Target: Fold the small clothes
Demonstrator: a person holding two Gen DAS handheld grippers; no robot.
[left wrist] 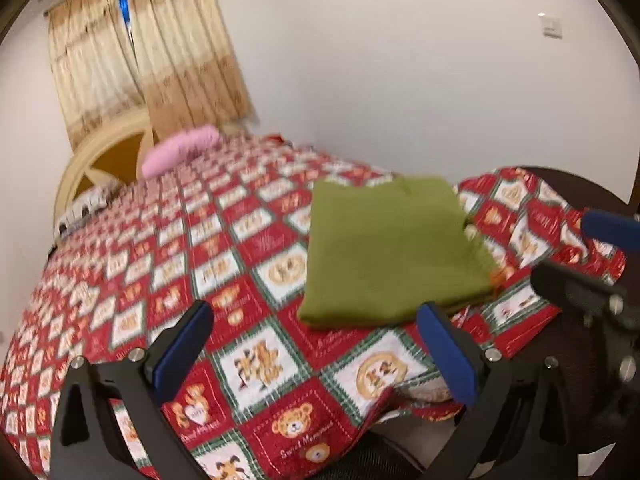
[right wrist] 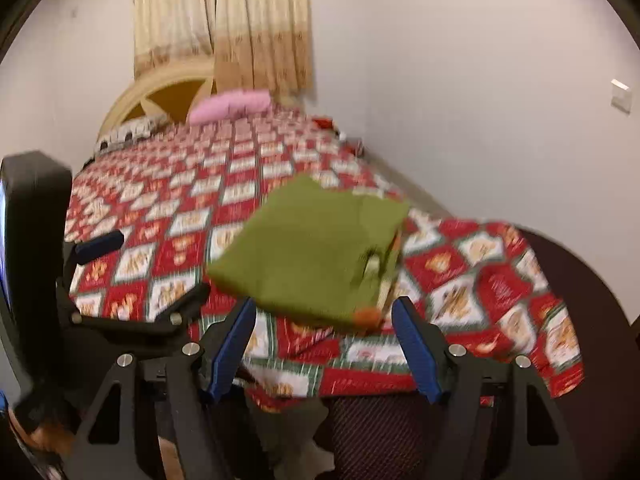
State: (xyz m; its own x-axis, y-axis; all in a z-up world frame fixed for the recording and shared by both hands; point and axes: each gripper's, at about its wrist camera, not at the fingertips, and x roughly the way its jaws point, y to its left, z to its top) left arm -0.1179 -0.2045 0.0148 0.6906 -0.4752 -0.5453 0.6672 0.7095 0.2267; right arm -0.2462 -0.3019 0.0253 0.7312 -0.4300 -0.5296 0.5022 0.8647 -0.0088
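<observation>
A small olive-green garment lies folded into a flat rectangle on the red patchwork bedspread near the bed's front corner. It also shows in the right wrist view, with an orange trim at its near corner. My left gripper is open and empty, above the bedspread just in front of and left of the garment. My right gripper is open and empty, just in front of the garment's near edge. The right gripper shows at the right edge of the left wrist view. The left gripper shows at the left of the right wrist view.
A pink pillow lies by the cream headboard at the far end. Beige curtains hang behind. A white wall runs along the bed's right side. The bedspread drapes over the bed's front edge.
</observation>
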